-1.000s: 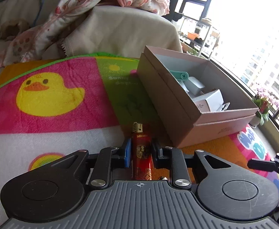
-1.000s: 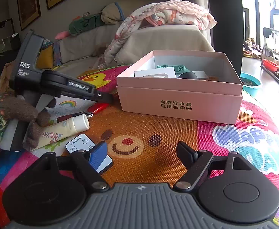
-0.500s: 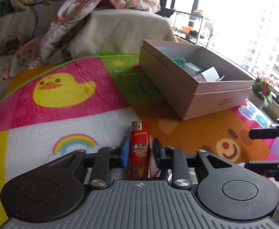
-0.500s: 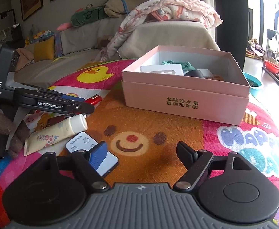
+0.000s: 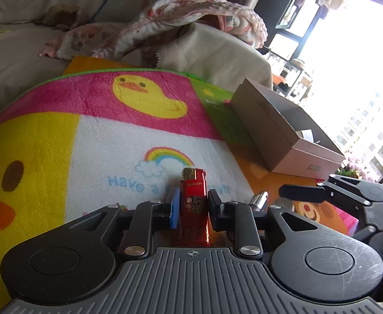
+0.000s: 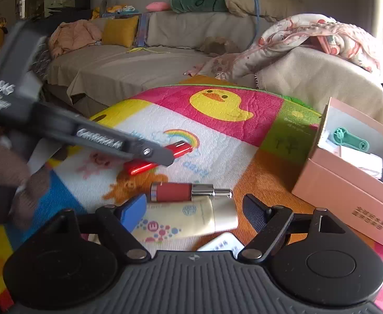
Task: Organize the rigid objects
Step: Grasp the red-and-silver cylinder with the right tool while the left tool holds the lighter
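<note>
Holding a red lighter (image 5: 193, 204) tight between its two fingers, the left gripper (image 5: 193, 205) hangs over the play mat (image 5: 60, 141), near the rainbow picture. The lighter is small, light and hard, so it will not bend or squash. Its plastic sides look smooth and may slip, so the best place to hold it is across the flat sides of its body, below the gold metal top, and that is where the pads sit now. The right gripper (image 6: 194, 208) has its fingers wide apart and holds nothing. Just in front of it lies a cream tube (image 6: 189, 221), and right behind that a lipstick (image 6: 189, 190). The tube looks soft and would squash, so I would pinch it gently near the cap. The lipstick is hard, round and shiny and could roll, so I would grab it across its red middle. A white remote (image 6: 221, 243) peeks out below the tube. Counting them: one lighter, one tube, one lipstick, one remote and one pink box (image 6: 348, 191) at the right of the mat. The box already has a few things in it, one a green plastic piece, but I cannot count them all.
</note>
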`<action>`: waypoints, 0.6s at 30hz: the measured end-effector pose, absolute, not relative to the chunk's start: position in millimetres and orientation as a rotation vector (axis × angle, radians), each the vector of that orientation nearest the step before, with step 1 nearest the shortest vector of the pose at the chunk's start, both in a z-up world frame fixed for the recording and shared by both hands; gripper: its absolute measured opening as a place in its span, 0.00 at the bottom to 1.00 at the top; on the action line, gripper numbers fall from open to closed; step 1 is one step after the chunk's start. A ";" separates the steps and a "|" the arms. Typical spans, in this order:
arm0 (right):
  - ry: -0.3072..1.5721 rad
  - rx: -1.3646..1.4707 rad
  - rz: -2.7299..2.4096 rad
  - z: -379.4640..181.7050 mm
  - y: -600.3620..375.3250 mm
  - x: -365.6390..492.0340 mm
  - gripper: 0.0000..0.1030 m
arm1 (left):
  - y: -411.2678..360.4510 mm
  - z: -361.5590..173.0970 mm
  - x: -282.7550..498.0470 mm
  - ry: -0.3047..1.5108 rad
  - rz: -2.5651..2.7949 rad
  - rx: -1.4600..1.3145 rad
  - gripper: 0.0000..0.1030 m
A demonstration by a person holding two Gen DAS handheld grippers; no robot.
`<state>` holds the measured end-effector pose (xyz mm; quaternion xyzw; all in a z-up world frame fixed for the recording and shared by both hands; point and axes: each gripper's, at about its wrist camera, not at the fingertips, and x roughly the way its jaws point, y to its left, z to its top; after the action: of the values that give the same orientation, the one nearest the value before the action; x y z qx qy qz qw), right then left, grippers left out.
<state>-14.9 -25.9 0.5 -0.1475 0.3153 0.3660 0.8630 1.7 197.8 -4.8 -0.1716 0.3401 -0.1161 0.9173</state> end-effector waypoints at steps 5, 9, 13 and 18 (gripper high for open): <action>0.724 -0.298 0.789 -3.6 -12.0 3.8 0.80 | 197.5 -6.5 -1.6 0.684 -0.226 -0.364 0.25; 0.765 -0.323 0.800 -10.7 -3.7 6.4 0.79 | 206.0 -10.6 -3.8 0.676 -0.251 -0.420 0.25; 0.732 -0.303 0.777 -1.7 -14.1 -0.5 0.75 | 205.6 -11.3 -5.5 0.676 -0.261 -0.426 0.24; 0.623 -0.260 0.720 25.2 -55.8 -13.5 0.75 | 175.6 -2.4 -8.4 0.692 -0.253 -0.227 0.25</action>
<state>-13.5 -55.8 25.2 -0.1246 0.2990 0.3455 0.8807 -8.4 175.6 -2.4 -0.1105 0.3375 -0.1232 0.9267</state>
